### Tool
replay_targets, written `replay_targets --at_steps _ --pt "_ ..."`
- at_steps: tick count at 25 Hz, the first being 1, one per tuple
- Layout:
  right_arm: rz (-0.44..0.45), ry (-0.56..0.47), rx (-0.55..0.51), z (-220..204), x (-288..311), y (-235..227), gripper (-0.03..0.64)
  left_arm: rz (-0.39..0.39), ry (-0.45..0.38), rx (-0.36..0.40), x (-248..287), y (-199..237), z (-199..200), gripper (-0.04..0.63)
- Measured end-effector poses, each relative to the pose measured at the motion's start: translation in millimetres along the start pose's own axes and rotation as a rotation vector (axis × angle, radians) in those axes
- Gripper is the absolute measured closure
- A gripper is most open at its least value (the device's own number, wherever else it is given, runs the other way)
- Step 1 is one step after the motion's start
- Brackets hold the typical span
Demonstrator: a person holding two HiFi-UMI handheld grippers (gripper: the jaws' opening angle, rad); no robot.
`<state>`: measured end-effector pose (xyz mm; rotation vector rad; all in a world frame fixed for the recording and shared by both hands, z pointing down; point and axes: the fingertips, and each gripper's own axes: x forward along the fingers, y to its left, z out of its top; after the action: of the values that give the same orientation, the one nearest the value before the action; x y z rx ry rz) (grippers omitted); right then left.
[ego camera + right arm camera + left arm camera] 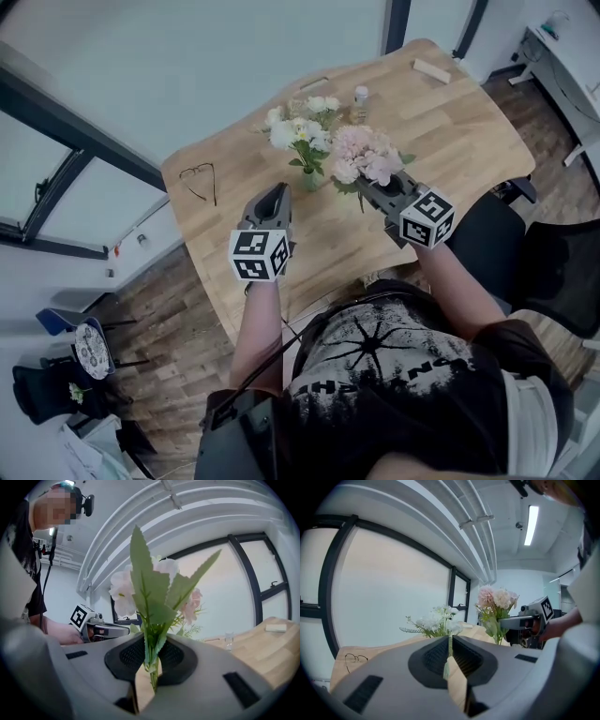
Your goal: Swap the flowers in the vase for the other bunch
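Note:
My right gripper [367,183] [152,660] is shut on the green stems of a pink bunch of flowers [364,153] [154,602] and holds it upright above the wooden table [450,131]. Just left of it stands a white bunch [300,131] [436,620] with a greenish base that I cannot make out. My left gripper [279,192] [450,639] is shut with nothing in it and hovers in front of the white bunch, apart from it. The left gripper view also shows the pink bunch [497,599].
A small clear glass bottle [360,98] [228,641] stands behind the flowers. A pair of glasses [199,178] [356,658] lies at the table's left. A wooden block [431,70] [275,627] lies at the far end. A black chair [553,272] stands on the right.

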<state>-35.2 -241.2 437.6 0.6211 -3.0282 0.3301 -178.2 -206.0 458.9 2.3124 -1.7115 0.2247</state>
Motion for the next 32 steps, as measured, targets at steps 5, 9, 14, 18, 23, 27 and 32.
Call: replay_targets --at_steps 5,9,14,18,23,27,32 --pt "0.02 0.015 0.022 -8.2 3.7 -8.4 0.569 0.046 -0.005 0.009 12.4 14.4 9.8 0.547" --pt "0.024 0.02 0.026 -9.1 6.3 -16.0 0.569 0.06 -0.009 0.007 24.4 24.0 15.7 0.477" --pt "0.02 0.028 0.038 -9.1 7.0 -27.2 0.569 0.079 -0.012 0.014 41.9 36.9 26.5 0.415" --pt "0.009 0.031 0.051 -12.0 5.6 -38.3 0.569 0.067 -0.003 -0.003 59.1 42.3 28.8 0.387" --pt "-0.001 0.036 0.064 -16.3 5.6 -49.4 0.569 0.086 -0.009 0.001 73.7 51.6 33.2 0.325" --pt "-0.004 0.044 0.072 -20.0 7.9 -55.6 0.569 0.062 0.007 0.001 85.3 54.9 32.0 0.287" --pt "-0.006 0.055 0.082 -25.2 7.8 -61.1 0.569 0.046 0.041 0.029 93.5 57.6 25.7 0.272"
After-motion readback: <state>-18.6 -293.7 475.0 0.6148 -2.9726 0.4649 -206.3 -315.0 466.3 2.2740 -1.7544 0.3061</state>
